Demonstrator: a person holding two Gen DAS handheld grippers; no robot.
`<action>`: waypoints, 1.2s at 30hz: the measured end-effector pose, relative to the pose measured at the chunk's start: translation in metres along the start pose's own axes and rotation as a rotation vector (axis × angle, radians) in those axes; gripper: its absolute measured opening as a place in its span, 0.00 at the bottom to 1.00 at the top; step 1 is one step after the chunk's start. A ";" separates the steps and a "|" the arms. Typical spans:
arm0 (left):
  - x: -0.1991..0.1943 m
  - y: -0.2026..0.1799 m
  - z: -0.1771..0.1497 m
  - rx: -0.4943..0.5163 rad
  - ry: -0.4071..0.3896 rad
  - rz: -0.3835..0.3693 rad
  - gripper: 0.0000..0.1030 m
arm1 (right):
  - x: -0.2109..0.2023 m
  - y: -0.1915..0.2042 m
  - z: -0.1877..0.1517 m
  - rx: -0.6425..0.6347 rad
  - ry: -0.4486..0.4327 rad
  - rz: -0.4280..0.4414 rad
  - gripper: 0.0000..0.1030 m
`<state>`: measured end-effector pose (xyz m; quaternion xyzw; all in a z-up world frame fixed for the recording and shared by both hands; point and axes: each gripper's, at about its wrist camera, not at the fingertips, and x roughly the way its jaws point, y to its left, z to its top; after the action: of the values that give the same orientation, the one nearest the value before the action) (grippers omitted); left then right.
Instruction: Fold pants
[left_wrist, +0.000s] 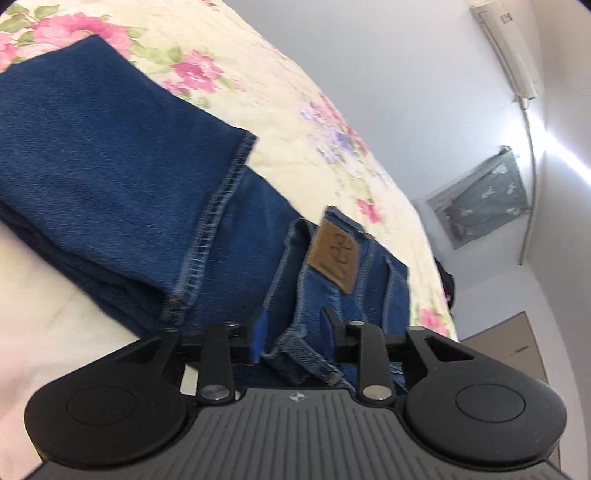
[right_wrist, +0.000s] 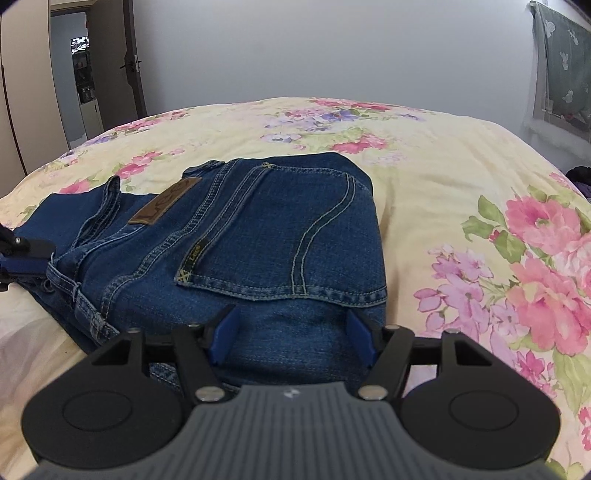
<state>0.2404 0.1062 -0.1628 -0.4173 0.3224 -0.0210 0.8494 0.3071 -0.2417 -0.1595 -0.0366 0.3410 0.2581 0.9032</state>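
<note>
Dark blue jeans (right_wrist: 258, 229) lie folded on the floral bedspread (right_wrist: 443, 177), back pocket and brown waist patch (right_wrist: 164, 205) facing up. In the left wrist view the leg hem (left_wrist: 221, 192) lies folded over the jeans (left_wrist: 110, 166), near the waistband and patch (left_wrist: 334, 254). My left gripper (left_wrist: 295, 328) is open, its fingers either side of the waistband edge. My right gripper (right_wrist: 291, 328) is open at the near edge of the folded jeans, its blue pads (right_wrist: 225, 332) straddling the denim. The left gripper's tip (right_wrist: 22, 254) shows at the left edge of the right wrist view.
A plain wall lies behind the bed. An open door (right_wrist: 110, 62) and a wardrobe stand at the far left. A curtained window (right_wrist: 565, 70) is at the right, and an air conditioner (left_wrist: 509, 48) hangs high on the wall. A dark item (right_wrist: 580, 177) lies at the bed's right edge.
</note>
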 end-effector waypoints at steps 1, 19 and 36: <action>0.004 -0.003 0.000 0.010 0.016 -0.009 0.47 | 0.000 0.000 0.000 -0.002 0.000 -0.001 0.60; 0.009 -0.009 -0.027 0.170 0.062 0.147 0.09 | -0.007 0.017 0.001 -0.072 -0.039 0.062 0.55; -0.097 0.074 0.039 0.052 -0.100 0.269 0.61 | -0.024 0.099 0.035 0.081 -0.066 0.310 0.54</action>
<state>0.1686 0.2111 -0.1481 -0.3488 0.3319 0.1056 0.8701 0.2644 -0.1575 -0.1065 0.0613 0.3229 0.3815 0.8640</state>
